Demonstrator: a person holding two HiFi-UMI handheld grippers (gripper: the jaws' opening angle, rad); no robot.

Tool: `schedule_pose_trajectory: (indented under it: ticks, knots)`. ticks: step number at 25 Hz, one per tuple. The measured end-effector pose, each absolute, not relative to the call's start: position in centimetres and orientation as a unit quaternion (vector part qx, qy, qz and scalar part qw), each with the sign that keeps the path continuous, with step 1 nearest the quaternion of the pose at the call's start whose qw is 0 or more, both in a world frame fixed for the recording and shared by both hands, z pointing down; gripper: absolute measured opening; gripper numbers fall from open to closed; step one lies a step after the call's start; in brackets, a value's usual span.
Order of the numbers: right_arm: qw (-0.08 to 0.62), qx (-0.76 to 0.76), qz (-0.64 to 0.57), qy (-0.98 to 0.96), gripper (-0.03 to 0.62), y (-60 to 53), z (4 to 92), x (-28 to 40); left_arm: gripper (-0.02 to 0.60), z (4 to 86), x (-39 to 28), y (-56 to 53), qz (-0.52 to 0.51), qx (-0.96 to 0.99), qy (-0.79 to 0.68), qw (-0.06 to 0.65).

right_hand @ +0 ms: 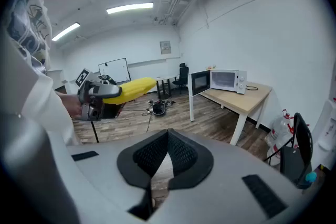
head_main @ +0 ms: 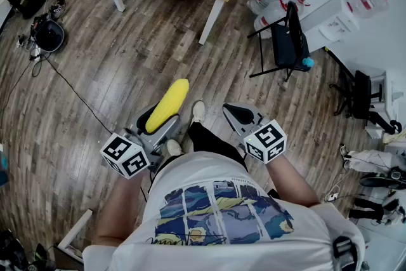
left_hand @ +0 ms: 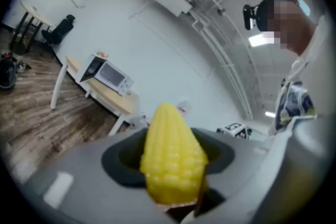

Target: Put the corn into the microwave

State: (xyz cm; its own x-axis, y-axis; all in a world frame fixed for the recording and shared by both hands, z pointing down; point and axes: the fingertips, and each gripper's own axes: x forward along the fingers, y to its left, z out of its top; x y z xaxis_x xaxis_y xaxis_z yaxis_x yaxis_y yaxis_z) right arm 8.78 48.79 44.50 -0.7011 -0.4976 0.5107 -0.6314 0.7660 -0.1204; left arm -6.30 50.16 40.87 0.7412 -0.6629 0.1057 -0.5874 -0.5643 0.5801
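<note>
The carry is in hand: the corn [head_main: 169, 104] is clamped at its thick end in the left gripper [head_main: 157, 123], tapered tip pointing ahead, above the plank floor [head_main: 114, 66] and well apart from the microwave [right_hand: 227, 81]. The right gripper [right_hand: 168, 150] is clenched on nothing, its black meshed pads meeting. The white microwave stands on a pale wood worktop [right_hand: 251, 97] with white legs, and its dark-glass door looks swung open, so the next move probably calls only for closing the gap and steering the corn level through the opening. The cob is bright yellow, knobbly with kernel rows and faintly glossy, likely a rigid plastic that won't crush.
</note>
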Motion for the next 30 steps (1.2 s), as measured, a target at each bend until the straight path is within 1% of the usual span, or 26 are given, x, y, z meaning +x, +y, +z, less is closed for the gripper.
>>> schedule_pose_trajectory:
  ticks: [10, 15, 17, 19, 23, 26, 30]
  knots:
    - [0.201, 0.294, 0.134, -0.925, 0.009, 36.8, 44.2, 10.0, 0.253, 40.2, -3.4, 39.9, -0.029, 0.886, -0.372, 0.277]
    - [0.194, 0.297, 0.138, -0.925, 0.015, 30.5, 43.8, 12.4, 0.253, 39.7, -1.7, 33.0, -0.024, 0.879, -0.388, 0.274]
    - [0.195, 0.293, 0.141, -0.925, 0.090, 28.4, 43.5, 13.7, 0.253, 39.6, -0.8, 30.3, -0.022, 0.877, -0.394, 0.275]
    - [0.199, 0.293, 0.142, -0.924, 0.116, 26.5, 43.6, 15.2, 0.253, 39.5, 0.1, 27.8, -0.024, 0.876, -0.397, 0.274]
    - [0.199, 0.304, 0.151, -0.919, 0.116, 22.8, 44.7, 17.6, 0.253, 39.2, 1.2, 23.3, -0.030, 0.871, -0.412, 0.266]
    - [0.185, 0.320, 0.171, -0.914, 0.089, 20.7, 45.4, 18.3, 0.253, 39.9, 1.2, 20.6, -0.029, 0.867, -0.420, 0.268]
    - [0.182, 0.330, 0.190, -0.906, 0.077, 18.4, 46.2, 18.2, 0.253, 40.8, 0.3, 16.6, -0.006, 0.867, -0.419, 0.268]
